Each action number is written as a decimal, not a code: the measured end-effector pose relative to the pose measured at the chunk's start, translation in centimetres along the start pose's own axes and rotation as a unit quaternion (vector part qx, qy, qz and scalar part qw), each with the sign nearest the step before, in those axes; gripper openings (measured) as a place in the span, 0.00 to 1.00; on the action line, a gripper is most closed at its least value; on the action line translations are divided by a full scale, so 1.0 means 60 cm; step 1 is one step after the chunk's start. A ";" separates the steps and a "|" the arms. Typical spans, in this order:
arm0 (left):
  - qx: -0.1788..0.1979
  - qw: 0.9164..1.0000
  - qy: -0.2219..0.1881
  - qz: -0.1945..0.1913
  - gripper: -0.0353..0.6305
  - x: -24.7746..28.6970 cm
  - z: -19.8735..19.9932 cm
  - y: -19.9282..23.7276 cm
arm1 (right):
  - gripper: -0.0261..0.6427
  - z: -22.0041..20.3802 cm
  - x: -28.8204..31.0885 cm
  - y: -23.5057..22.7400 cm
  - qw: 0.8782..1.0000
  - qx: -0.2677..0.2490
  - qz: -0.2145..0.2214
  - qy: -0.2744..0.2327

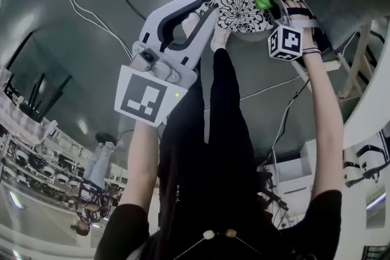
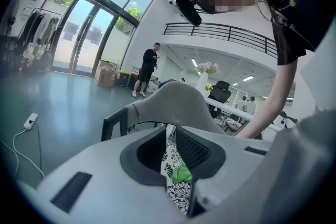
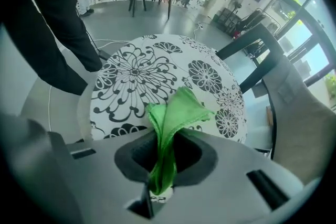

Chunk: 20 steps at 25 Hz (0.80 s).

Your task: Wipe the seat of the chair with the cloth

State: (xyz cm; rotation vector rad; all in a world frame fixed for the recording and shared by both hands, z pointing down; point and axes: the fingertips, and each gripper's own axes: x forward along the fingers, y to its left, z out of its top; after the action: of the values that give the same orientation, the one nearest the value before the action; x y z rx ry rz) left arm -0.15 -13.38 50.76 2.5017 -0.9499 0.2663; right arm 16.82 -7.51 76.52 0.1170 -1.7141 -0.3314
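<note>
Right tool [image 3: 163,176]: closed on the cloth [image 3: 170,123]. One fold is pinched between the jaws, and the free end fans out ahead of the tips.
Left tool [image 2: 170,160]: jaws slightly apart with nothing between them. The patterned seat shows through the gap.
Cloth position: over the seat [image 3: 136,81], near its edge on the right tool's side. No view shows whether the free end touches the cover.
Left tool position: just beside the seat's near edge, on the other side from the cloth.
Risk 1, slip: only a narrow fold is clamped. Drag against the cover during a stroke could pull the cloth out of the jaws.
Risk 2, hard contact: little cloth projects past the tips. Pressing down at a steep angle would probably put the jaw tips, not the cloth, on the cover.
Risk 3, poor coverage: the cloth is bunched, so each pass would be narrow. Widely spaced strokes would likely leave unwiped bands.
Risk 4, chair shift: nothing grips the chair. A firm push could slide or turn it.
Risk 5, collision: the left tool is close to the seat edge. A long stroke toward it could bring the two tools together.
Cloth appearance: bright green, thin and soft, folded lengthwise, with a stitched hem at its free edge.
Seat appearance: round and white with a black flower print. No soiling can be made out on it.
Backrest [image 2: 178,105]: grey, rising beyond the seat on the side away from the person.
</note>
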 end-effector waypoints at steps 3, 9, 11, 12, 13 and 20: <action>-0.002 1.000 0.000 -0.004 0.14 -0.002 -0.001 -0.007 | 0.11 0.008 -0.008 0.044 1.000 0.002 0.022 -0.005; -0.001 1.000 -0.002 -0.001 0.14 -0.012 -0.005 -0.009 | 0.11 0.024 -0.011 0.089 0.998 -0.001 0.053 -0.013; 0.001 1.000 -0.002 0.001 0.14 -0.017 -0.008 -0.009 | 0.11 0.029 -0.010 0.091 0.998 0.004 0.067 -0.018; 0.002 1.000 -0.002 0.002 0.14 -0.019 -0.010 -0.009 | 0.11 0.033 -0.010 0.091 0.997 0.008 0.074 -0.022; 0.003 1.000 -0.003 0.004 0.14 -0.022 -0.010 -0.009 | 0.11 0.038 -0.012 0.089 0.996 0.010 0.079 -0.026; 0.009 1.000 -0.013 0.007 0.14 -0.046 -0.003 -0.029 | 0.11 0.089 -0.063 -0.007 0.998 0.045 -0.017 -0.041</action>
State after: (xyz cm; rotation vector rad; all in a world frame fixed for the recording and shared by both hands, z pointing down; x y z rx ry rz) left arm -1.05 -10.55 49.42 2.5218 -0.9801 0.2478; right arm 12.20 -6.11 72.11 0.2012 -1.8103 -0.2873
